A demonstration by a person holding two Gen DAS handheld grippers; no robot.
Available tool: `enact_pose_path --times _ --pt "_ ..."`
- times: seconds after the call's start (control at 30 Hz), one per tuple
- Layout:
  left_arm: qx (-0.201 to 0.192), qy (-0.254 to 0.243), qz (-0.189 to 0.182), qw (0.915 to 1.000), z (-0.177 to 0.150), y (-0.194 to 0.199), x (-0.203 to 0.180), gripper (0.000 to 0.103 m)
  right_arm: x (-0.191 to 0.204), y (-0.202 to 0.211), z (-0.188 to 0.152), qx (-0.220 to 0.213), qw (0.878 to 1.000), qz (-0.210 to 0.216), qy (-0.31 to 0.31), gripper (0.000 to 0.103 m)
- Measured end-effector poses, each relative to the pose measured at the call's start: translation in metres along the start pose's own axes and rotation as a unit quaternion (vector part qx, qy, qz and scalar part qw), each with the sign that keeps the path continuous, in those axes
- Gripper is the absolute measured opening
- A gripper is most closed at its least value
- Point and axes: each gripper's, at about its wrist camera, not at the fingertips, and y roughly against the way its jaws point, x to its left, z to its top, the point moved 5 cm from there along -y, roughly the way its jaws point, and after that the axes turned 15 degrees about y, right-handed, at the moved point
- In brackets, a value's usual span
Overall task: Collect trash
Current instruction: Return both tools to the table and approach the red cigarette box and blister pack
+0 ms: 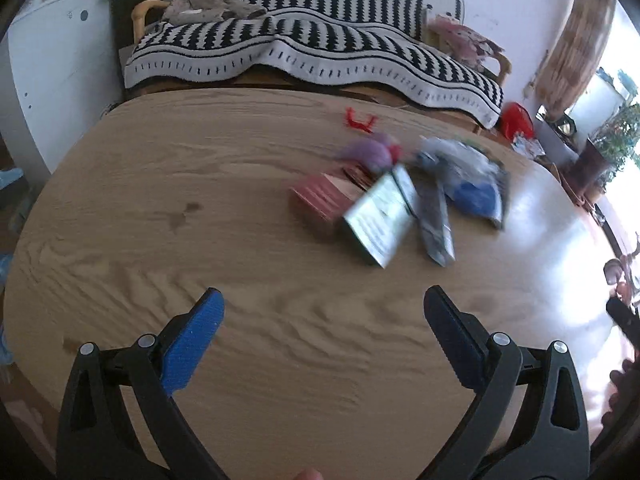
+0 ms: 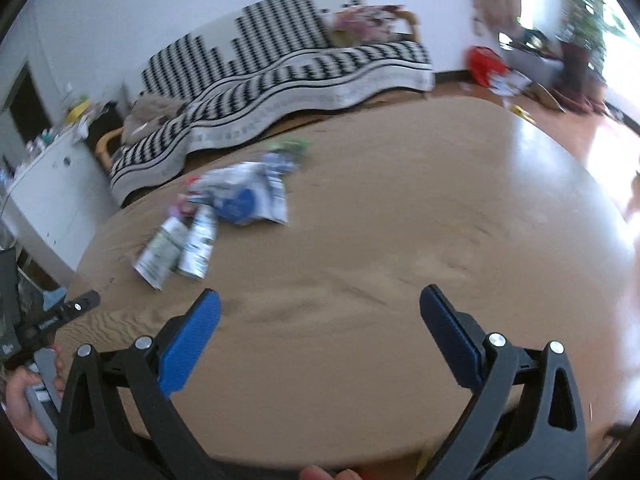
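Two grippers hang over the wooden table (image 1: 160, 208), and we hold both spread wide with nothing between the fingers: the left gripper (image 1: 324, 312) and the right gripper (image 2: 320, 312). The trash pile (image 1: 400, 196), blurred wrappers and a red box (image 1: 320, 200), lies right of centre in the left view.

A round table (image 1: 160, 240) fills the near ground, with a sofa (image 1: 312, 52) behind its far edge and a cabinet (image 1: 52, 80) to the sofa's left. On the table's far right part lies a cluster of trash (image 1: 404, 196): what seems to be a small box (image 1: 320, 200) at the left, a flat carton (image 1: 380, 220) beside it, crumpled wrappers (image 1: 468, 176) to the right. Both grippers hover over the table's near edge.
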Motion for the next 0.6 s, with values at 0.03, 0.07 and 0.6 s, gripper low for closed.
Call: enact_pose_path --times 0.03,0.07,0.6 --pt "-0.001 -0.006 -0.001 1.0000 0.006 -0.005 0.001 0.097 0.017 -0.012 0.013 0.002 1.000 0.005 0.011 0.096" --pt "-0.001 -0.018 0.000 0.9998 0.011 -0.014 0.001 0.097 0.037 -0.027 0.027 0.004 1.000 0.012 0.028 0.096" --pt "-0.022 -0.048 -0.014 0.9985 0.063 -0.085 0.013 0.097 0.126 -0.179 0.058 0.080 0.990 -0.007 0.113 0.096"
